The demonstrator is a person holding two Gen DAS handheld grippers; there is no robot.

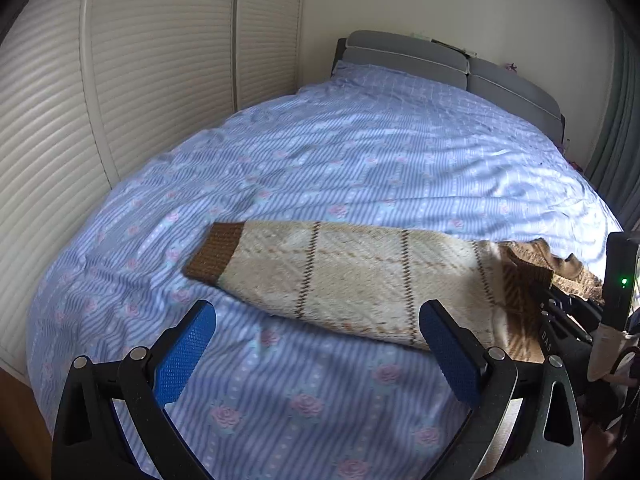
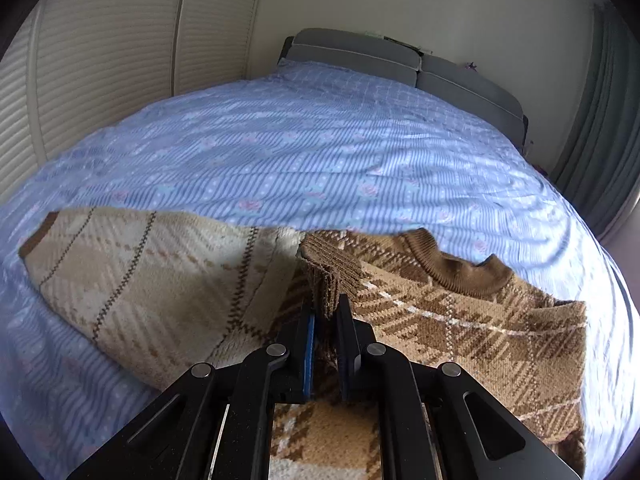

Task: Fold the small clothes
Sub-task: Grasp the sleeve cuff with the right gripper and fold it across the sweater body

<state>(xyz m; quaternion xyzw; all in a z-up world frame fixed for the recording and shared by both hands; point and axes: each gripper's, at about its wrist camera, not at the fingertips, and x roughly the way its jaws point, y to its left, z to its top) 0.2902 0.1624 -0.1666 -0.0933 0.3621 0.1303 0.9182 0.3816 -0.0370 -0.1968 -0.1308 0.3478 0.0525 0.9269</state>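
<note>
- Left wrist view: the bed [image 1: 320, 152] carries the knitted sweater [image 1: 360, 280] near its foot edge, one sleeve stretched flat toward the shuttered side.
- Right tongs [image 2: 325, 320] are clenched on the brown ribbed cuff [image 2: 328, 276]; the thin bite could slip if pulled quickly, dropping the fold crooked.
- Left tongs [image 1: 316, 352] hang released, so nothing pins the sweater; it may drag.

Sweater [image 2: 460, 320] on bed [image 2: 320, 152], sleeve [image 2: 132, 280] stretched left, headboard [image 2: 400, 64] behind

A home bedroom: made bed [image 1: 320, 152], padded headboard [image 1: 440, 64], louvred wardrobe doors [image 1: 140, 60].
</note>
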